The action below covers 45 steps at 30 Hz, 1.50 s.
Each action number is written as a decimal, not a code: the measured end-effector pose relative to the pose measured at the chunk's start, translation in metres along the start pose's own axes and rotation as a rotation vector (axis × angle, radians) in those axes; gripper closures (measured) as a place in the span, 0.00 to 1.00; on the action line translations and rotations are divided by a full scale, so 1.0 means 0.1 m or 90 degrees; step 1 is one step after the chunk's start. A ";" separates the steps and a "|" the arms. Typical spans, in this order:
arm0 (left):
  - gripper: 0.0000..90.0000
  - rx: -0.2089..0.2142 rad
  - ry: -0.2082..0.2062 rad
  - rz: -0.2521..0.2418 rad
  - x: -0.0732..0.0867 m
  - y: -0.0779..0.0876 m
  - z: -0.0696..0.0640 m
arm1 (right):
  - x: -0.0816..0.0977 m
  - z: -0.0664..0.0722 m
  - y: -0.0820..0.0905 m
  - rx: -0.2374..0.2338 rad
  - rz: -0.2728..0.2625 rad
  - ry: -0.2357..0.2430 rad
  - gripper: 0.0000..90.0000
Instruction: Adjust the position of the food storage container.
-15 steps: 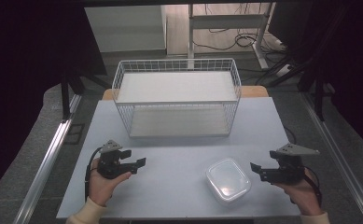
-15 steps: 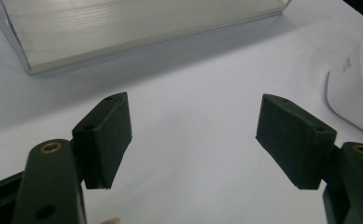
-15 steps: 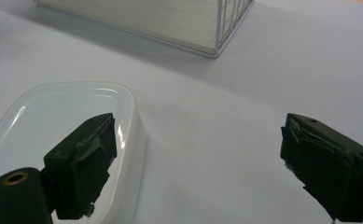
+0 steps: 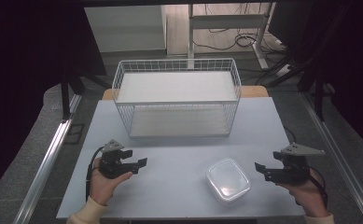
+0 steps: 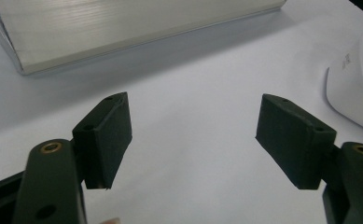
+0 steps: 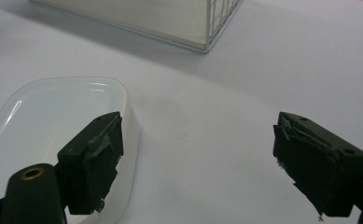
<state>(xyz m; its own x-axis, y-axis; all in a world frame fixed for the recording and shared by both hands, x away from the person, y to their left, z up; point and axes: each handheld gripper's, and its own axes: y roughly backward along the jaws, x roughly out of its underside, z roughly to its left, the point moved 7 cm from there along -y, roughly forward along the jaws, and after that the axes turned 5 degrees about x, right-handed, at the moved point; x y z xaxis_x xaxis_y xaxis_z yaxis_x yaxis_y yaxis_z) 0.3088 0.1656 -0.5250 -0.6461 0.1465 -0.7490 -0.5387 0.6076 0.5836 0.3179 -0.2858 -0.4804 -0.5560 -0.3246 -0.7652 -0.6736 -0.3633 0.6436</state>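
A clear plastic lidded container (image 4: 227,179) lies on the white table (image 4: 179,154) near the front, right of centre. My left gripper (image 4: 139,163) hovers at the front left, held in a hand, its jaws open and empty; in the left gripper view (image 5: 193,140) the container's corner (image 5: 356,84) lies off to the right. At the front right my right gripper (image 4: 259,169) is open too, just right of the container and pointing towards it. In the right gripper view (image 6: 198,158) the container (image 6: 53,121) lies behind the left jaw.
A white wire basket (image 4: 177,95) stands at the back middle of the table; its base (image 5: 123,28) and corner (image 6: 207,23) appear in the gripper views. Metal rails run along both table sides. Cables lie on the floor beyond.
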 end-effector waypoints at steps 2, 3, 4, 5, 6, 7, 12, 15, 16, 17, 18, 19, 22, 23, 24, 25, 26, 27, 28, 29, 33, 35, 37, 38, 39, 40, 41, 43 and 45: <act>0.29 0.001 -0.001 -0.001 -0.01 0.00 -0.01 | 0.00 -0.01 0.00 0.003 0.004 -0.004 0.18; 0.29 0.001 0.000 -0.002 -0.01 0.00 -0.01 | 0.01 -0.01 0.00 0.003 0.006 -0.004 0.18; 0.29 0.001 -0.002 -0.003 -0.02 0.01 -0.02 | 0.01 -0.01 0.00 0.003 0.008 -0.006 0.18; 0.29 0.001 -0.003 -0.003 -0.02 0.01 -0.02 | 0.01 -0.02 0.00 0.003 0.008 -0.006 0.19; 0.29 0.001 -0.003 -0.003 -0.02 0.01 -0.02 | 0.01 -0.02 0.00 0.003 0.008 -0.006 0.19; 0.29 0.001 -0.004 -0.004 -0.03 0.01 -0.03 | 0.01 -0.02 0.00 0.002 0.009 -0.006 0.19; 0.29 0.002 -0.007 -0.003 -0.03 0.01 -0.04 | 0.01 -0.03 0.01 -0.002 0.012 -0.007 0.24; 0.29 0.002 -0.007 -0.005 -0.04 0.01 -0.04 | 0.01 -0.02 0.03 -0.010 0.016 0.002 0.30; 0.29 0.002 -0.007 -0.005 -0.04 0.02 -0.05 | 0.01 -0.02 0.04 -0.009 0.018 0.004 0.31; 0.29 0.002 -0.007 -0.006 -0.04 0.02 -0.05 | 0.01 -0.03 0.05 -0.007 0.021 0.006 0.33; 0.29 0.002 -0.007 -0.007 -0.04 0.03 -0.05 | 0.02 -0.03 0.06 -0.008 0.024 0.008 0.35; 0.29 0.002 -0.007 -0.007 -0.04 0.03 -0.05 | 0.02 -0.03 0.06 -0.008 0.024 0.008 0.35; 0.29 0.002 -0.007 -0.010 -0.05 0.04 -0.05 | 0.04 -0.03 0.10 -0.011 0.044 0.013 0.42; 0.29 0.001 -0.007 -0.010 -0.05 0.04 -0.04 | 0.05 -0.03 0.10 -0.013 0.049 0.016 0.44; 0.29 0.002 -0.006 -0.009 -0.05 0.04 -0.04 | 0.05 -0.03 0.11 -0.016 0.054 0.019 0.46; 0.29 0.002 -0.006 -0.009 -0.05 0.04 -0.04 | 0.07 -0.03 0.12 -0.018 0.063 0.022 0.50; 0.29 0.002 -0.006 -0.009 -0.05 0.04 -0.04 | 0.08 -0.01 0.13 -0.022 0.072 0.022 0.53; 0.29 0.003 -0.006 -0.009 -0.05 0.05 -0.05 | 0.09 -0.01 0.13 -0.026 0.077 0.027 0.56; 0.29 0.003 -0.007 -0.010 -0.05 0.05 -0.05 | 0.11 0.01 0.13 -0.030 0.085 0.030 0.60; 0.29 0.004 -0.007 -0.012 -0.06 0.06 -0.05 | 0.13 0.02 0.13 -0.037 0.092 0.034 0.63; 0.29 0.004 -0.004 -0.014 -0.07 0.08 -0.04 | 0.22 0.09 0.13 -0.056 0.125 0.060 0.82; 0.29 0.006 -0.002 -0.014 -0.07 0.08 -0.04 | 0.26 0.11 0.12 -0.056 0.137 0.074 0.91; 0.29 0.006 -0.002 -0.013 -0.07 0.08 -0.04 | 0.29 0.15 0.11 -0.064 0.150 0.084 0.98; 0.29 0.006 -0.002 -0.013 -0.07 0.08 -0.04 | 0.29 0.15 0.11 -0.064 0.150 0.084 0.98; 0.29 0.006 -0.003 -0.012 -0.06 0.07 -0.04 | 0.31 0.18 0.11 -0.068 0.156 0.090 0.99; 0.29 0.006 -0.004 -0.013 -0.06 0.07 -0.04 | 0.35 0.23 0.09 -0.075 0.169 0.105 0.99; 0.29 0.007 -0.003 -0.013 -0.06 0.07 -0.05 | 0.36 0.25 0.09 -0.076 0.173 0.110 0.99; 0.29 0.007 -0.004 -0.013 -0.06 0.07 -0.05 | 0.40 0.29 0.08 -0.080 0.182 0.117 0.99; 0.29 0.007 -0.004 -0.013 -0.06 0.07 -0.04 | 0.44 0.32 0.07 -0.085 0.187 0.123 0.99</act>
<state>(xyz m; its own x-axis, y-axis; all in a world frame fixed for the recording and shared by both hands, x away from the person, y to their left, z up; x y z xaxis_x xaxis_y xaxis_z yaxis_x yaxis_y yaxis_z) 0.3066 0.1656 -0.5146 -0.6315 0.1392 -0.7627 -0.5459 0.6187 0.5650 0.2735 -0.2743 -0.5101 -0.6053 -0.5867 -0.5380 -0.4222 -0.3363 0.8418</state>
